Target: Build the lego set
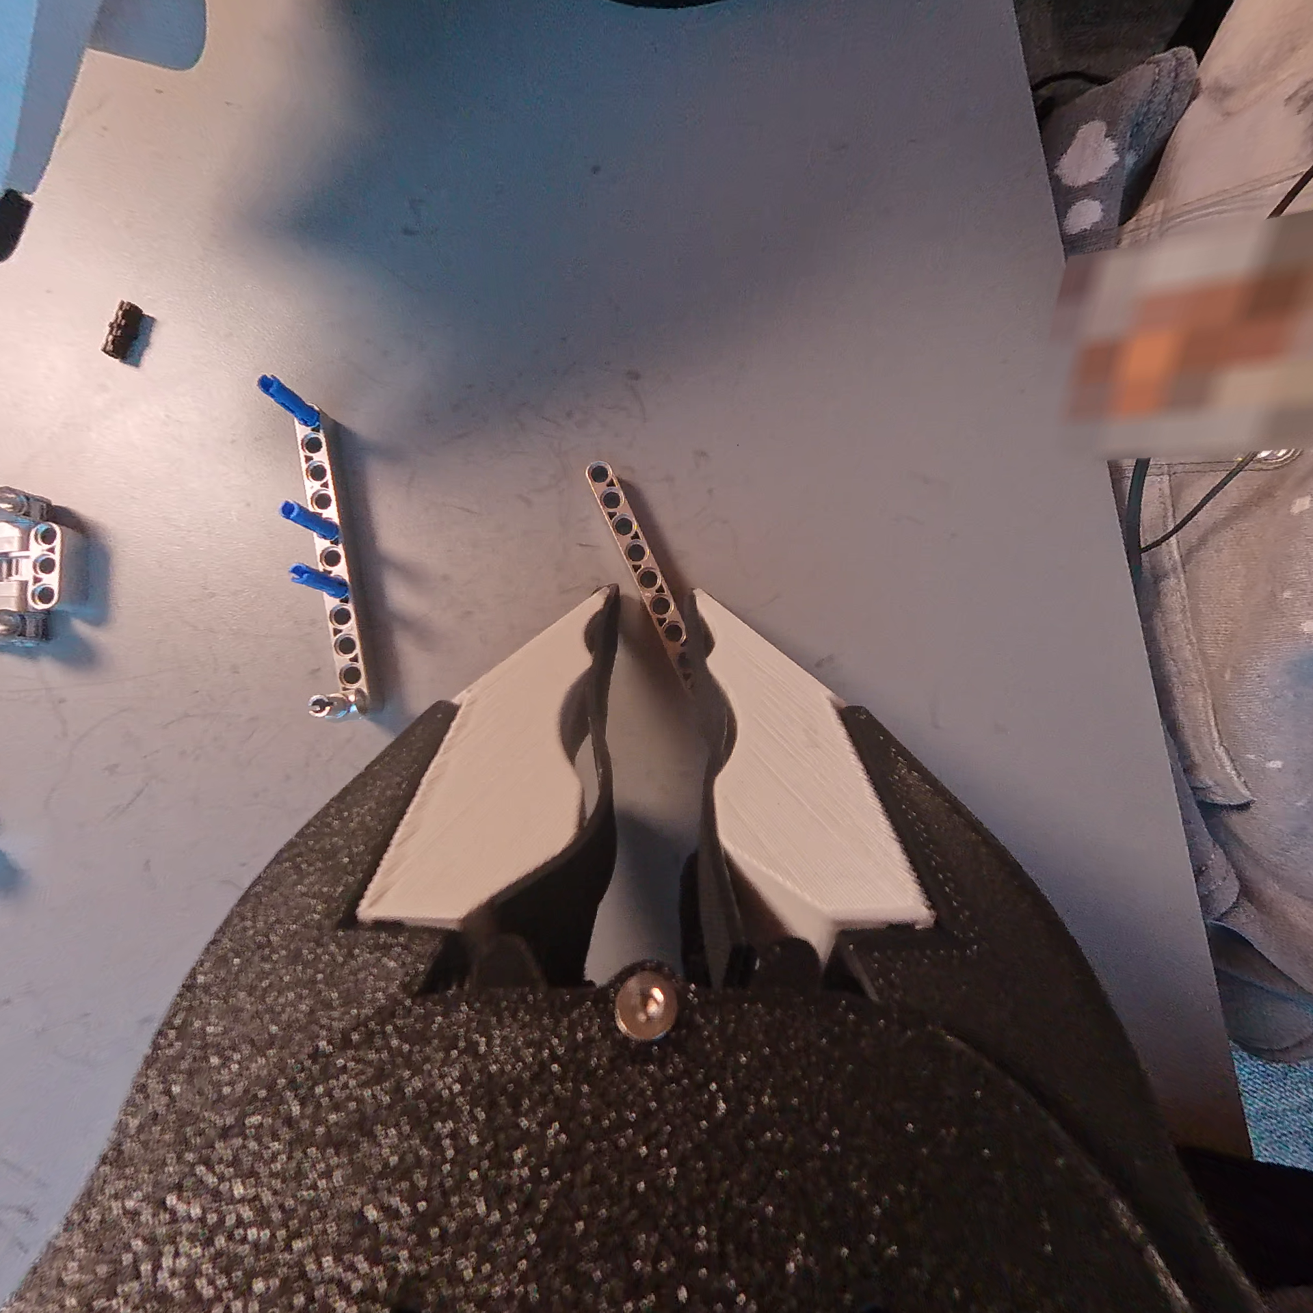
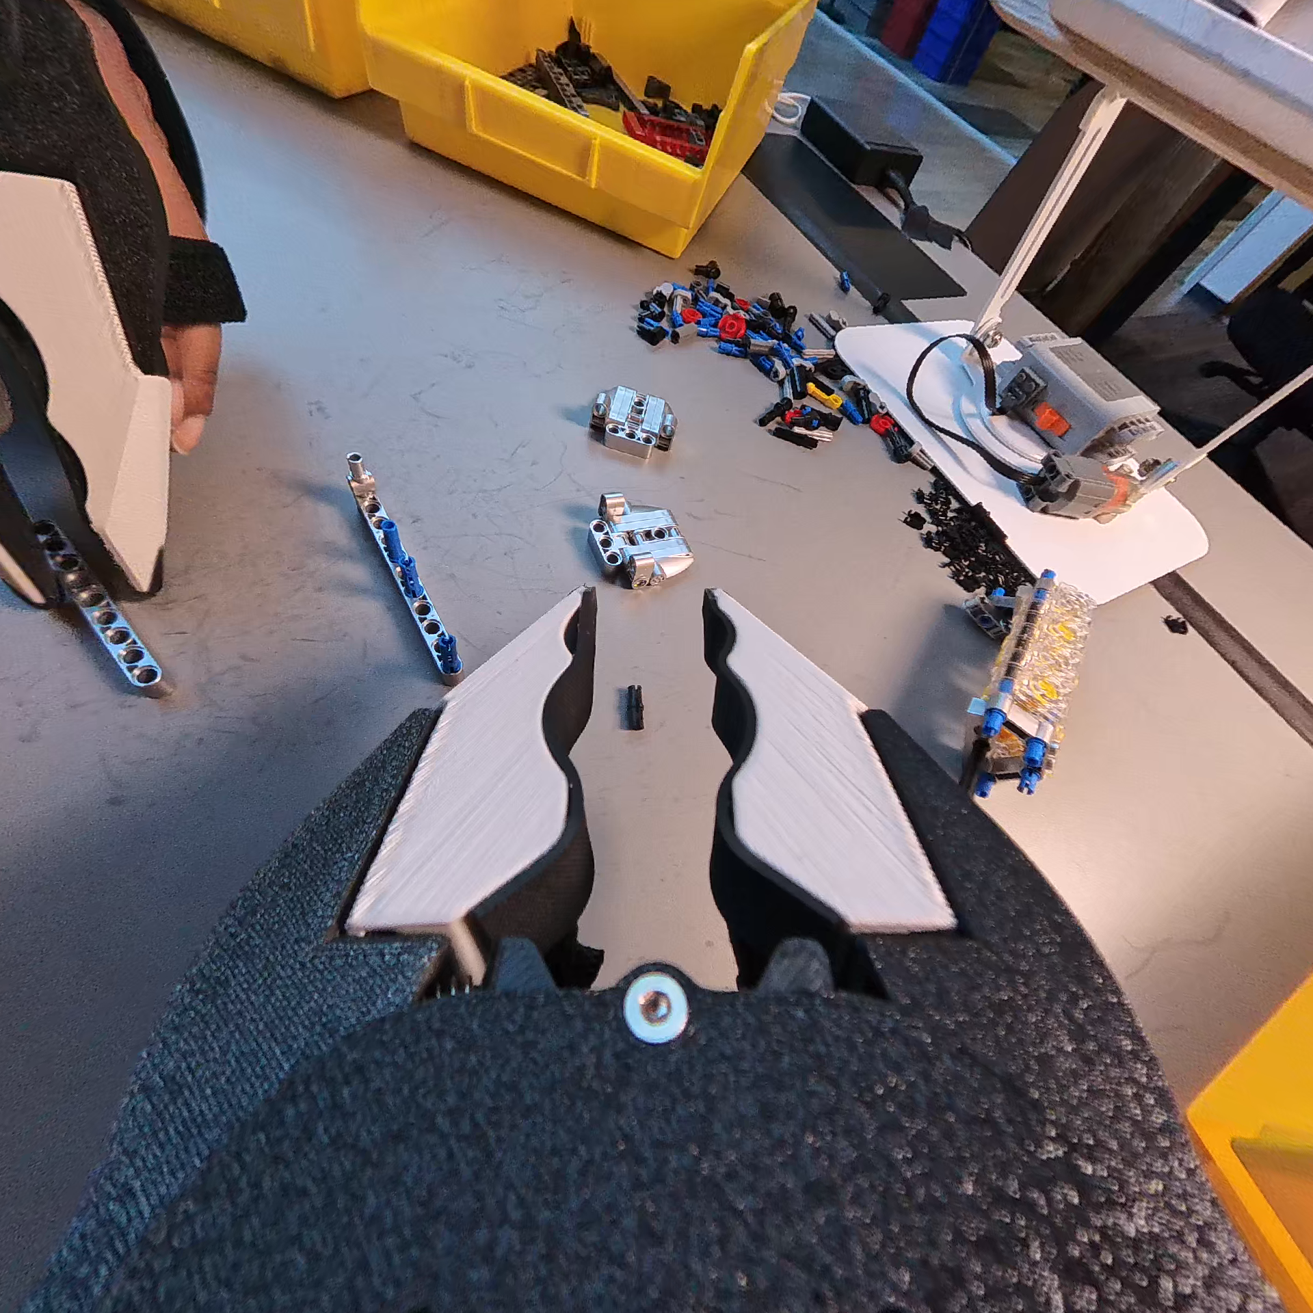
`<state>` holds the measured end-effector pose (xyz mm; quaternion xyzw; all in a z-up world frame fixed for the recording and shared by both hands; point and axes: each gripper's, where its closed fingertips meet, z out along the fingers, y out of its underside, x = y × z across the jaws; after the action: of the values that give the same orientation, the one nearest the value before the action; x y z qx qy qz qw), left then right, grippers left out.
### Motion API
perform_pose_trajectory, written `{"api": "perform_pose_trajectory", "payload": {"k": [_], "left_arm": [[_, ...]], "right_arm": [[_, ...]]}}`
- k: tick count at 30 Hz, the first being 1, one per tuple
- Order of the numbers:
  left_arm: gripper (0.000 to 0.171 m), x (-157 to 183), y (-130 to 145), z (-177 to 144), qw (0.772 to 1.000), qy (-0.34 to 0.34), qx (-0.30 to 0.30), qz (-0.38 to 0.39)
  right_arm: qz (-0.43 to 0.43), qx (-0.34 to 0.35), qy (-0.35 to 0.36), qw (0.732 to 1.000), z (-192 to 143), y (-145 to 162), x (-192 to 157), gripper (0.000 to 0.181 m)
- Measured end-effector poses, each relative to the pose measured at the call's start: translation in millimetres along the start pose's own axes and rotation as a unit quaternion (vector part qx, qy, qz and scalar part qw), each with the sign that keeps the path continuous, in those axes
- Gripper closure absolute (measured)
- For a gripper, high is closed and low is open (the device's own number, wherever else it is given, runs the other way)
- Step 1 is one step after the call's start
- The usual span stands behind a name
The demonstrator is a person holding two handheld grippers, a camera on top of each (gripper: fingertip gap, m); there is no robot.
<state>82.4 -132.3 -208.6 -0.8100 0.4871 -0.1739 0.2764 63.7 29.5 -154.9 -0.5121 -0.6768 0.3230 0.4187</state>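
My left gripper is open, and its fingertips straddle a plain grey holed beam that lies on the grey table, close to the right finger. The same gripper and beam show at the far left of the right wrist view. My right gripper is open and low over the table. A small black pin lies on the table between its fingers. A second grey beam with blue pins lies to the left, and it also shows in the right wrist view.
Two grey housing pieces lie ahead of my right gripper. Beyond are a pile of small parts, black pins, a white base bearing a grey motor box, a clear-yellow assembly and yellow bins. The table edge runs at the right.
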Motion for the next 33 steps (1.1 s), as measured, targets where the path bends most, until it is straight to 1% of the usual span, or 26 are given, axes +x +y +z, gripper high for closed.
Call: {"api": "perform_pose_trajectory", "payload": {"k": [6, 15, 23, 29, 31, 33], "left_arm": [[0.166, -3.8, 1.5, -1.1, 1.0, 0.001, 0.01, -0.003], [0.166, -16.4, 2.6, -3.9, 0.999, -0.02, 0.021, -0.016], [0.166, -35.9, -13.2, -26.0, 0.993, -0.056, 0.095, -0.037], [0.166, -62.4, -26.3, -51.3, 0.977, -0.113, 0.169, -0.067], [0.166, -72.5, -25.8, -57.9, 0.971, -0.133, 0.184, -0.082], [0.166, -76.6, -23.6, -59.6, 0.968, -0.134, 0.189, -0.092]], "right_arm": [[-0.001, 0.004, 0.002, 1.0, -1.7, -2.4, 0.3, 0.153], [-0.007, 0.01, 0.001, 1.0, -3.4, -5.5, -1.0, 0.153], [0.0, 0.047, -0.026, 0.999, -8.9, -18.2, -8.5, 0.152], [-0.002, 0.072, -0.053, 0.996, -12.9, -27.5, -18.0, 0.151], [-0.001, 0.083, -0.067, 0.994, -15.2, -31.1, -22.1, 0.151], [0.0, 0.094, -0.093, 0.991, -17.8, -34.5, -30.6, 0.152]]}}
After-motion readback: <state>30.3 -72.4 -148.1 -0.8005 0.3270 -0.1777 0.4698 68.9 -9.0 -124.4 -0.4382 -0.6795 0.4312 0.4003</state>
